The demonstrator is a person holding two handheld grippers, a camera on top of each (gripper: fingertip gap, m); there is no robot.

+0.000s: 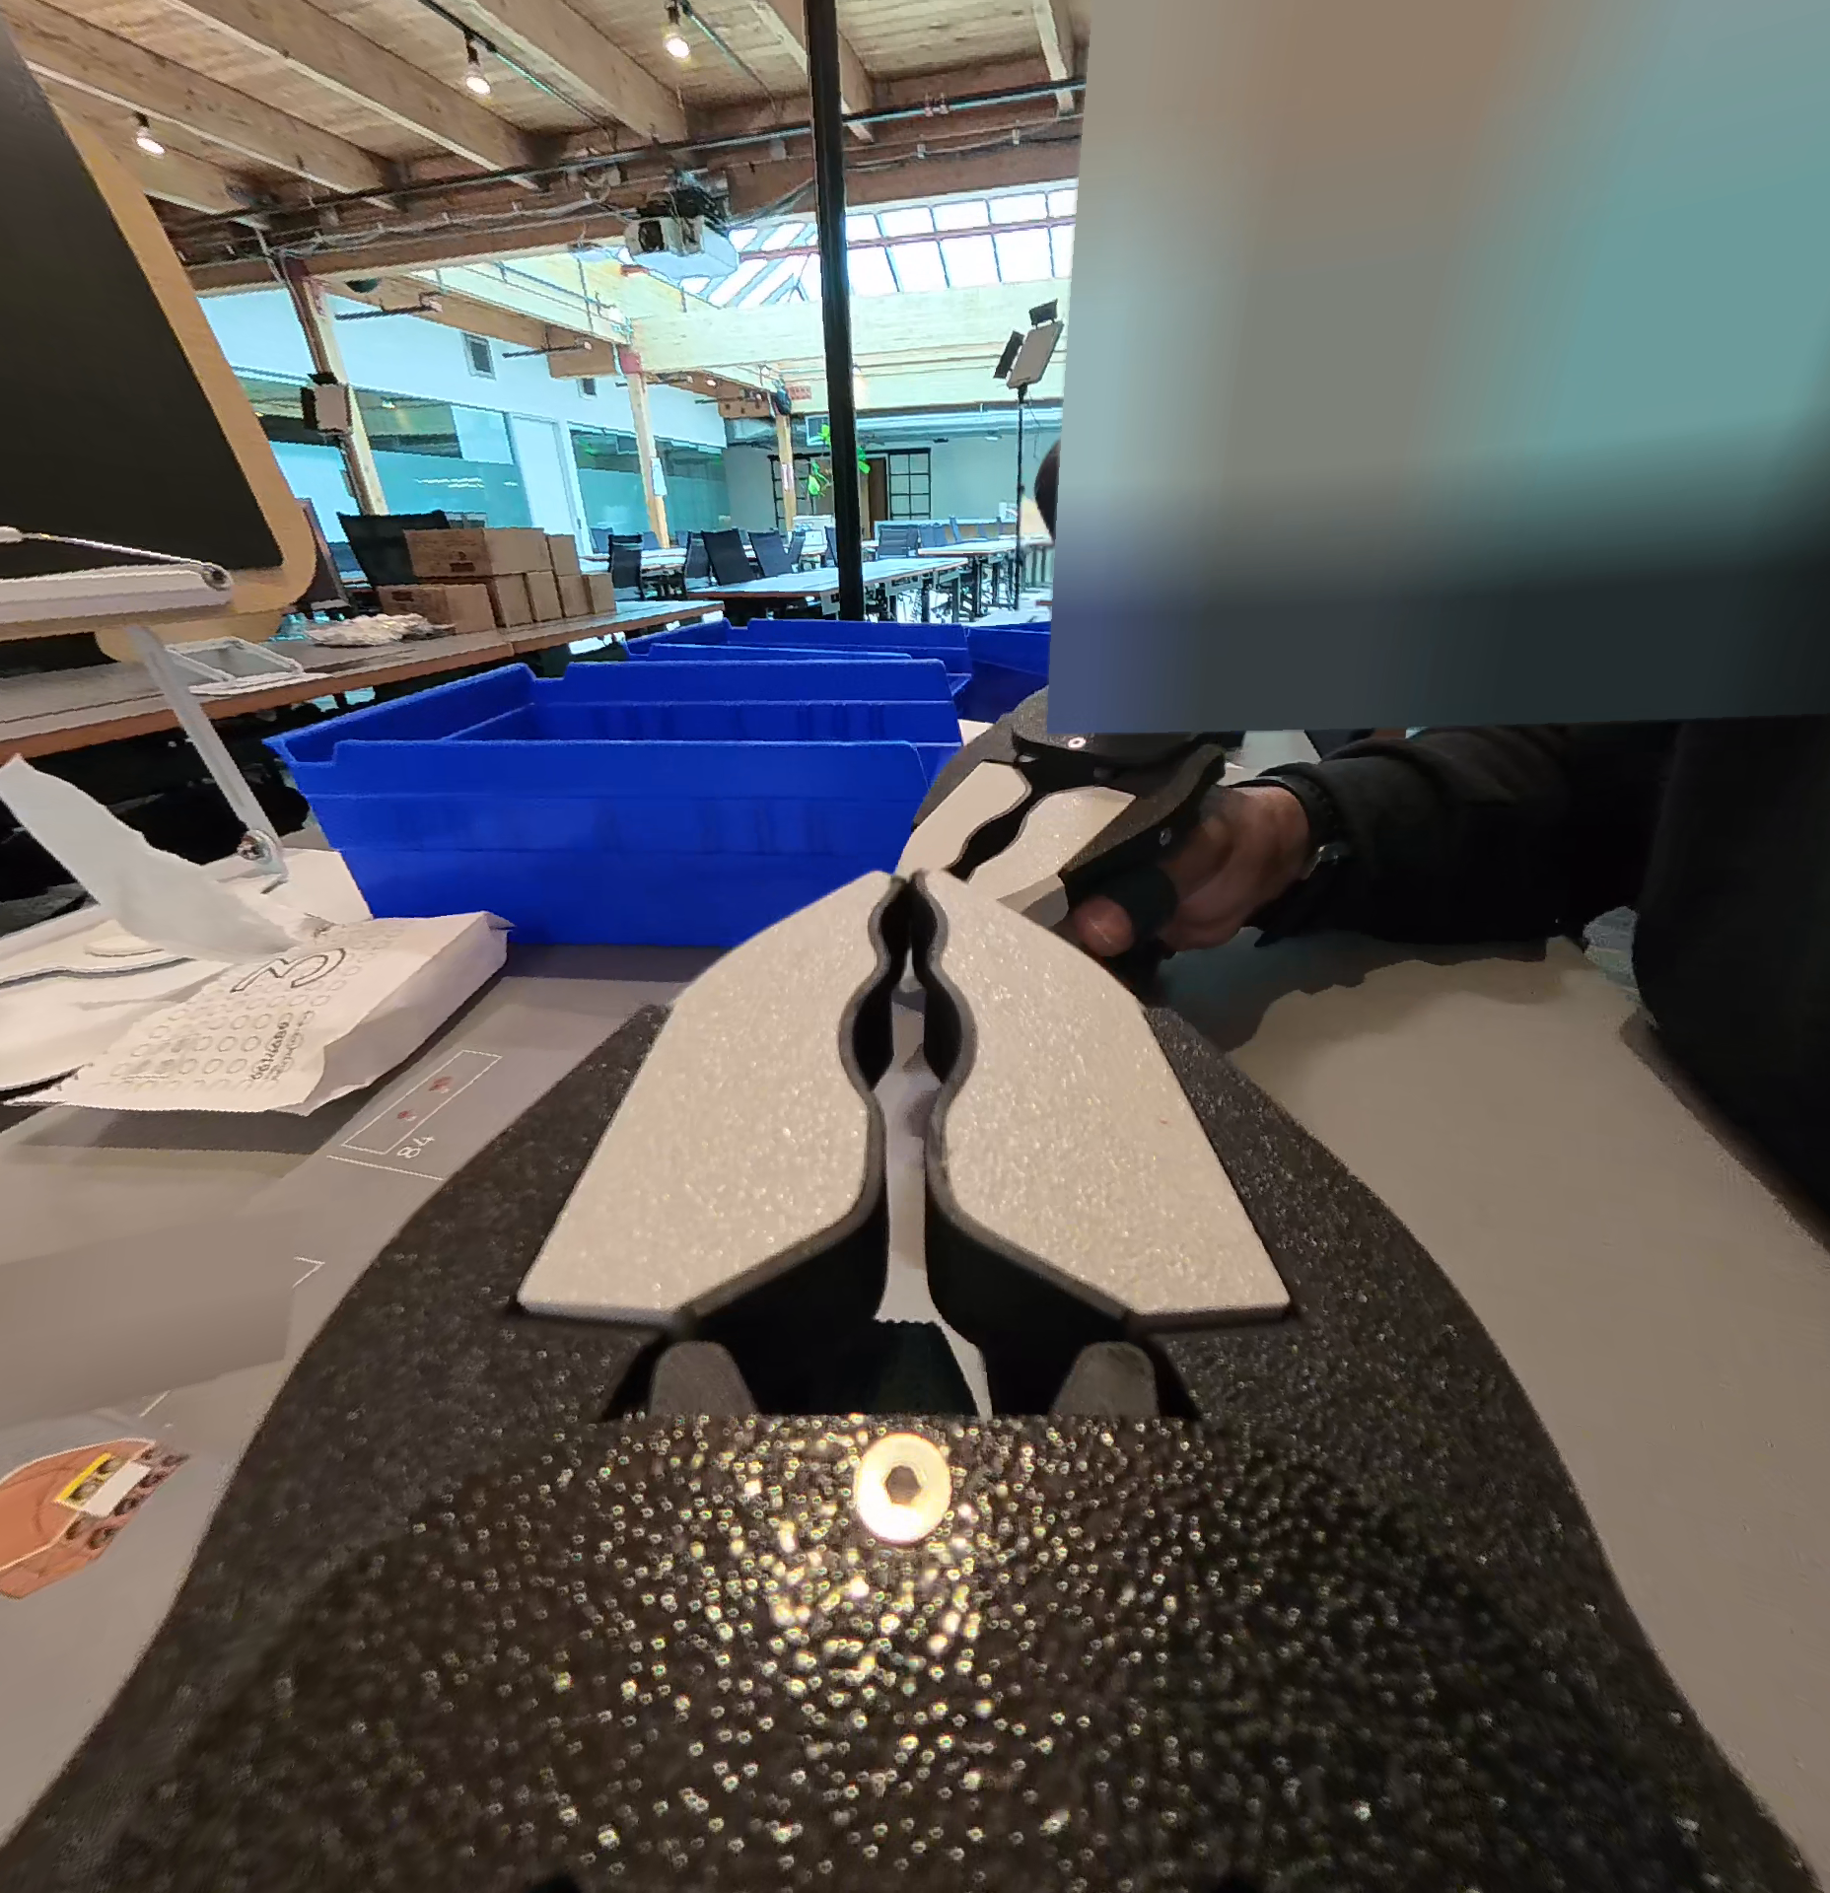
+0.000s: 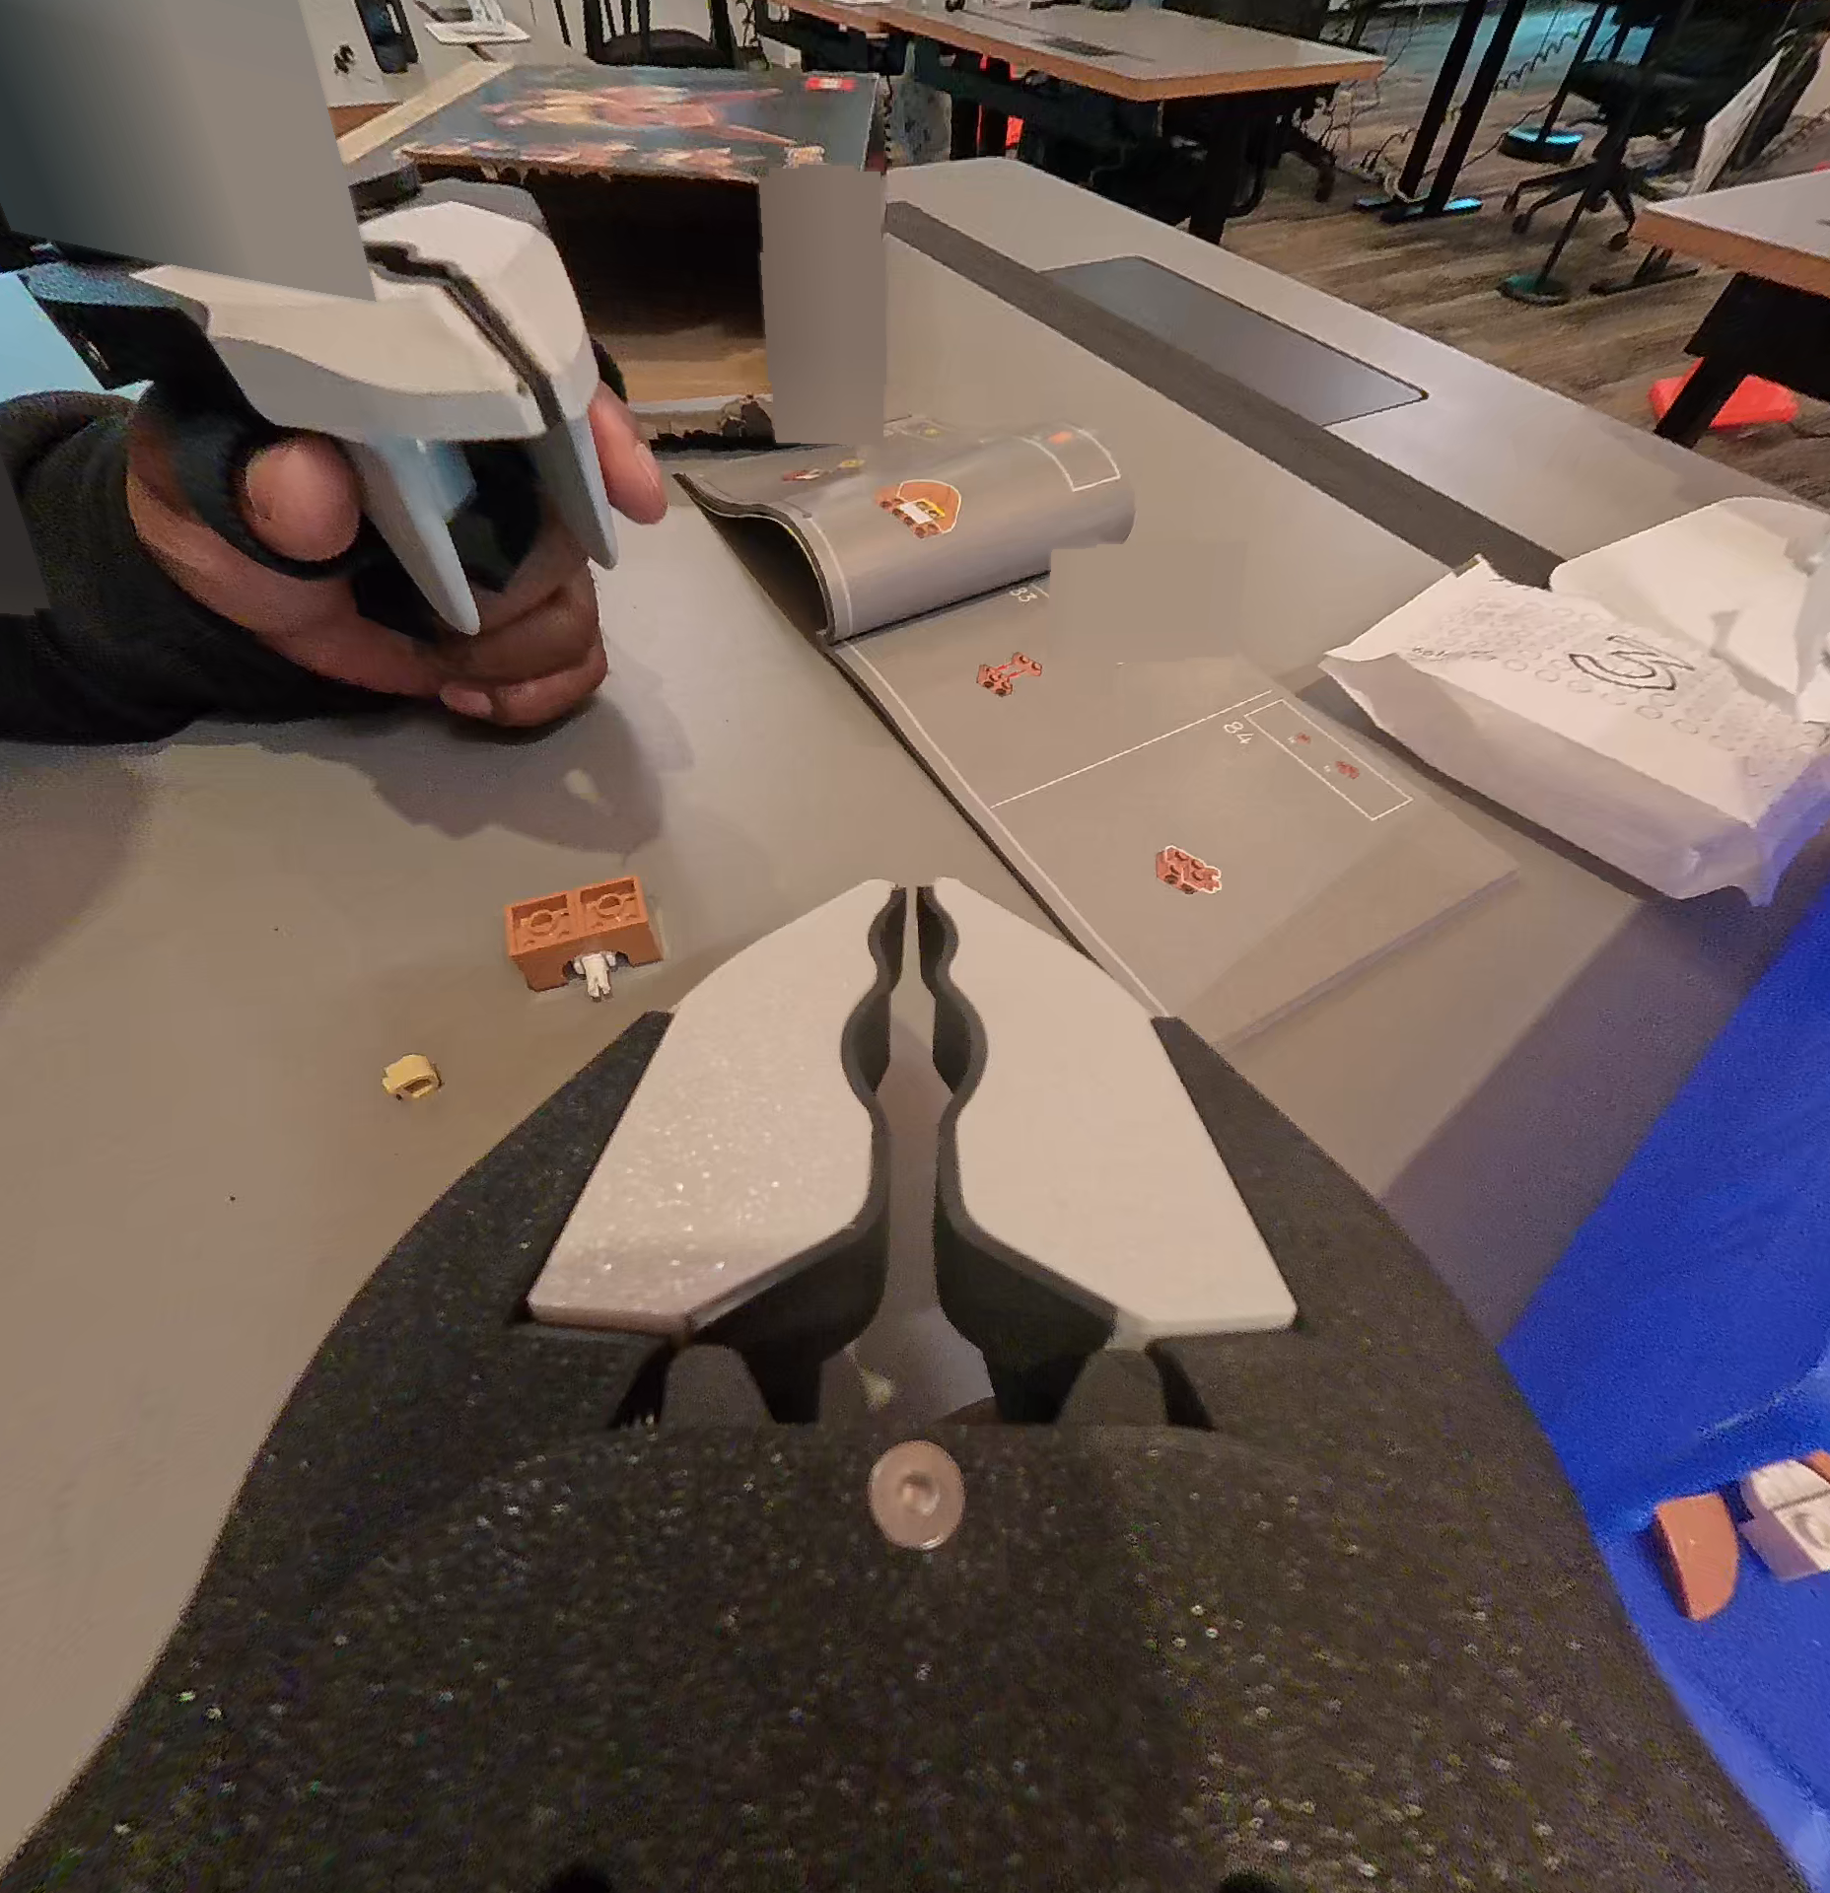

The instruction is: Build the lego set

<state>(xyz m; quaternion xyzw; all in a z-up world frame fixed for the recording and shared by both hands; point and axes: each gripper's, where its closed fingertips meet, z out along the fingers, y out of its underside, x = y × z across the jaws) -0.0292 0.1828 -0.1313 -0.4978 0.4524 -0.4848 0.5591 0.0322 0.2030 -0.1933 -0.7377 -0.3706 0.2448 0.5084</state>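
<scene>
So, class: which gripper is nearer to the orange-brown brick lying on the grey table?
Right. The right gripper has its closed tips just right of the orange-brown brick. The left gripper sits farther back, raised above the table in a hand.

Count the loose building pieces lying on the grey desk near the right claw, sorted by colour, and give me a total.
Orange-brown brick: 1
Small tan piece: 1
Total: 2
</scene>
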